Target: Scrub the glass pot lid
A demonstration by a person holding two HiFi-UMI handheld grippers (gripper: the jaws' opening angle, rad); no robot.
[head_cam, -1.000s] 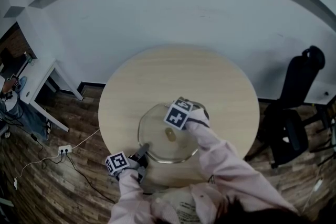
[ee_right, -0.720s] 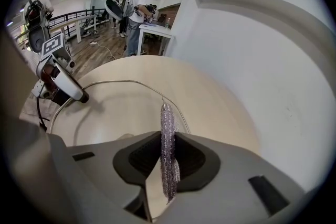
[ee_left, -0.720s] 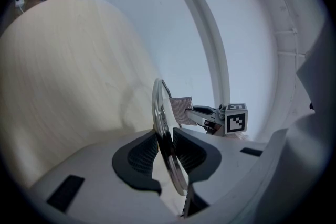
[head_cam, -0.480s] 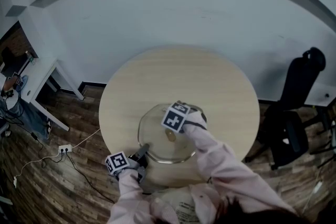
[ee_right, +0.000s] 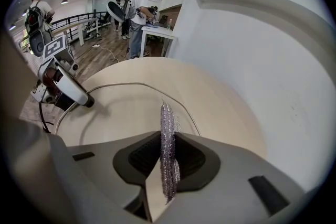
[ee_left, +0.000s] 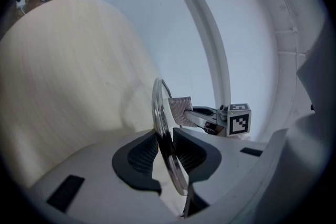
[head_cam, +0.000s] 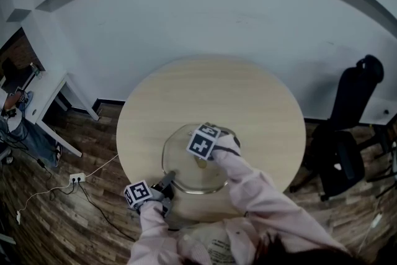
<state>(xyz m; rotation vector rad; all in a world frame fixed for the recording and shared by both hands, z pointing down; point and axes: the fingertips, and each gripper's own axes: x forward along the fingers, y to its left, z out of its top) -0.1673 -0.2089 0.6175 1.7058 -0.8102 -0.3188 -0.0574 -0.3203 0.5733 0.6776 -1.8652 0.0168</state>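
Observation:
The glass pot lid (head_cam: 181,168) lies on a round pale wood table (head_cam: 248,96). My left gripper (head_cam: 168,181) is shut on the lid's near-left metal rim (ee_left: 158,107), which stands edge-on between its black pads. Pointing steeply down over the lid's middle, my right gripper (head_cam: 199,160) is shut on a silvery mesh scrub pad (ee_right: 167,162). The pad's end (ee_left: 179,108) rests against the glass (ee_right: 118,113). In the right gripper view the left gripper (ee_right: 79,96) shows at the lid's far edge.
A black office chair (head_cam: 348,127) stands right of the table and a white desk (head_cam: 43,84) at the left. A power strip and cable (head_cam: 75,177) lie on the wood floor. Several people (ee_right: 139,5) stand far off in the room.
The right gripper with the scrub pad has shifted a little to the left and nearer across the lid. The left gripper and the lid have kept still.

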